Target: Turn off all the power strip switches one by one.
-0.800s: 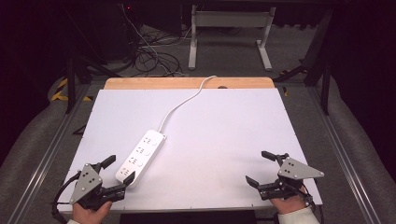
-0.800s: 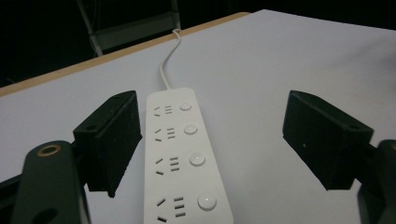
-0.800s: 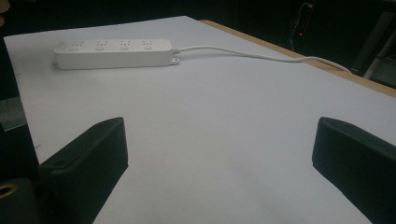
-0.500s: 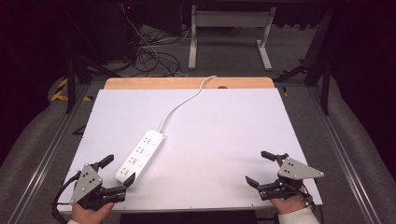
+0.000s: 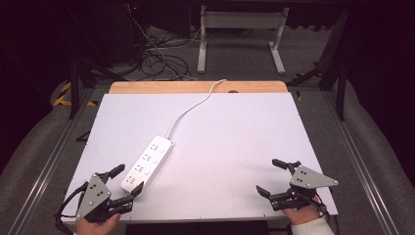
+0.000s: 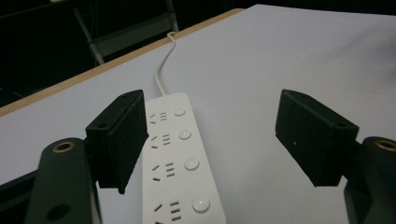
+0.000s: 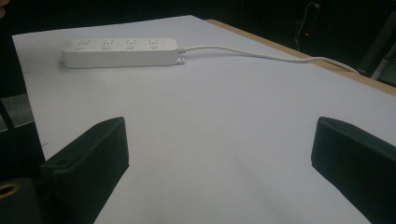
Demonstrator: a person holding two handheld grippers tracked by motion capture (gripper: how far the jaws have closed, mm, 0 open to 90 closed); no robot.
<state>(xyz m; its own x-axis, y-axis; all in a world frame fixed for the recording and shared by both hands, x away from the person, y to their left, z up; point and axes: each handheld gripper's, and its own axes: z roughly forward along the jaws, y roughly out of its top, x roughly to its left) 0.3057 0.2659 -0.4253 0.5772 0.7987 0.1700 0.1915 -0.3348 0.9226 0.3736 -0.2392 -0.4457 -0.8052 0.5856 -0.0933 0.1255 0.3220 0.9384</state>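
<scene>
One power strip on the white table, my two grippers open at the near edge.

The white table [image 5: 235,147] carries a single white power strip [image 5: 148,162], lying slantwise left of the middle, its one white cord [image 5: 188,108] running off toward the far wooden edge. The strip shows four sockets in a row, each with a round button beside it. My left gripper [image 5: 126,182] sits at the near left corner with its jaws spread wide and nothing pinched; the near end of the strip lies between them, close by the left jaw, apart from the right one. My right gripper [image 5: 273,176] rests at the near right corner, jaws likewise apart over bare table, well away from the strip.
</scene>
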